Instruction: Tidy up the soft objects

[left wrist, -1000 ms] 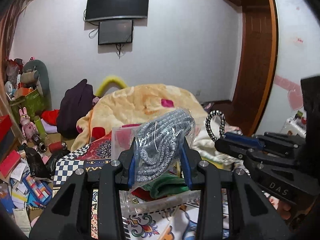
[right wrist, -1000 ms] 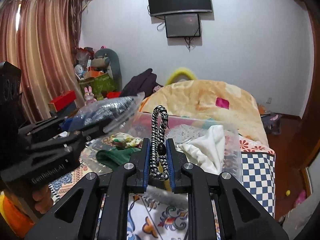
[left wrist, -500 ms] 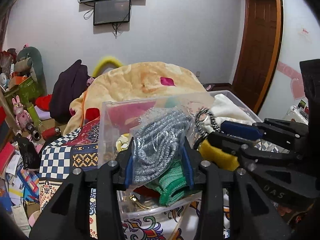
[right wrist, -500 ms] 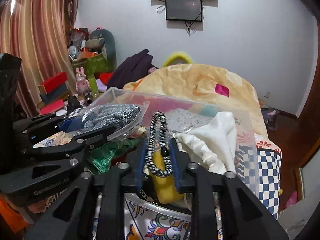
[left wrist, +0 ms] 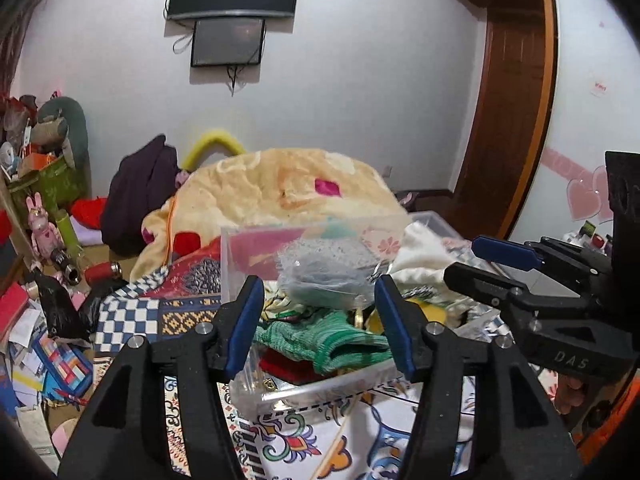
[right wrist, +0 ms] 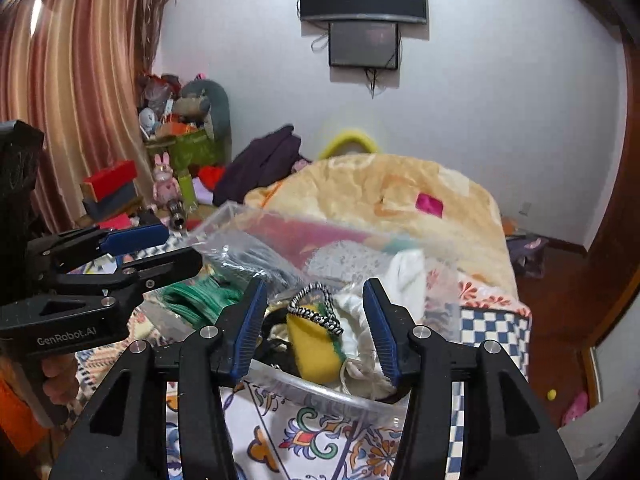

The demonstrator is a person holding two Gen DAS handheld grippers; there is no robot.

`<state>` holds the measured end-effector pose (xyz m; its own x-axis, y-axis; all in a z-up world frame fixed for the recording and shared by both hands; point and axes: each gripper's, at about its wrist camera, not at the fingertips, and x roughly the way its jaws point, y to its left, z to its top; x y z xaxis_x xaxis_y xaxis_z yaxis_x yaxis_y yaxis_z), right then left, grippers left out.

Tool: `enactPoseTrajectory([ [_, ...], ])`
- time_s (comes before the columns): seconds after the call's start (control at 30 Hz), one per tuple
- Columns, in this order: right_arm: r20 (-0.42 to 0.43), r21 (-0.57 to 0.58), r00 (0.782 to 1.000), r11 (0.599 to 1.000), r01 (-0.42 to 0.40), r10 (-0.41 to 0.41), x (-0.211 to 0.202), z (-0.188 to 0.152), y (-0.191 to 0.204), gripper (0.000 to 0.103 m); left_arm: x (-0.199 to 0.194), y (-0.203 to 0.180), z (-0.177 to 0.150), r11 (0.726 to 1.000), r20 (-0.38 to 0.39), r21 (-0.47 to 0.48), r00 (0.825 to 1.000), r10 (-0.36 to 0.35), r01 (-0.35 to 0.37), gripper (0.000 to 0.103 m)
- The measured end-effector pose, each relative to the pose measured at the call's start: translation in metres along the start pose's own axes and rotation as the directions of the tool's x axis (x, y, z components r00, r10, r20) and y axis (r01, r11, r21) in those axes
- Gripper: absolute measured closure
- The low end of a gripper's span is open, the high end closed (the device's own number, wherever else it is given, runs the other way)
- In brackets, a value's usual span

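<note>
A clear plastic bin (left wrist: 236, 264) (right wrist: 320, 394) sits on the patterned bedspread, full of soft items. My left gripper (left wrist: 320, 320) is open; the bagged grey knit item (left wrist: 324, 276) (right wrist: 248, 260) lies blurred in the bin just beyond its fingers, on a green knit piece (left wrist: 332, 340). My right gripper (right wrist: 316, 324) is open; the black-and-white cord (right wrist: 316, 312) lies on a yellow sponge (right wrist: 312, 348) in the bin between its fingers. A white cloth (right wrist: 404, 280) lies beside it.
An orange blanket heap (left wrist: 280, 192) lies behind the bin. A dark bag (left wrist: 136, 196) and toys with boxes (right wrist: 168, 176) crowd the left. A wooden door (left wrist: 508, 120) stands at right. Screens (right wrist: 364, 12) hang on the wall.
Both grippers opened and let go: the bagged grey item and the cord dropped into the bin. Both grippers drew back slightly.
</note>
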<state>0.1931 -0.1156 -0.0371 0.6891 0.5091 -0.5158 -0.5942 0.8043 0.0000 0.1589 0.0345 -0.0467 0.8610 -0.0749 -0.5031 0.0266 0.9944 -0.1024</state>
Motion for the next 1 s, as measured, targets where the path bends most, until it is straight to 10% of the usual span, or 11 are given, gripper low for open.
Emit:
enactPoseTrajectory([
  [0.37, 0.199, 0.024, 0.98, 1.0, 0.006, -0.011, -0.074, 0.027, 0.006, 0.054, -0.094, -0.018, 0.028, 0.999, 0.215, 0.014, 0.976, 0.025, -0.029, 0.037],
  [0.7, 0.378, 0.022, 0.925, 0.999, 0.026, -0.032, -0.128, 0.045, 0.021, 0.02, -0.149, -0.036, 0.041, 0.995, 0.354, 0.035, 0.932, 0.079, -0.097, 0.002],
  [1.0, 0.441, 0.036, 0.895, 0.998, 0.049, -0.059, -0.141, 0.043, 0.028, 0.0, -0.164, -0.039, 0.045, 0.994, 0.382, 0.04, 0.921, 0.083, -0.106, 0.0],
])
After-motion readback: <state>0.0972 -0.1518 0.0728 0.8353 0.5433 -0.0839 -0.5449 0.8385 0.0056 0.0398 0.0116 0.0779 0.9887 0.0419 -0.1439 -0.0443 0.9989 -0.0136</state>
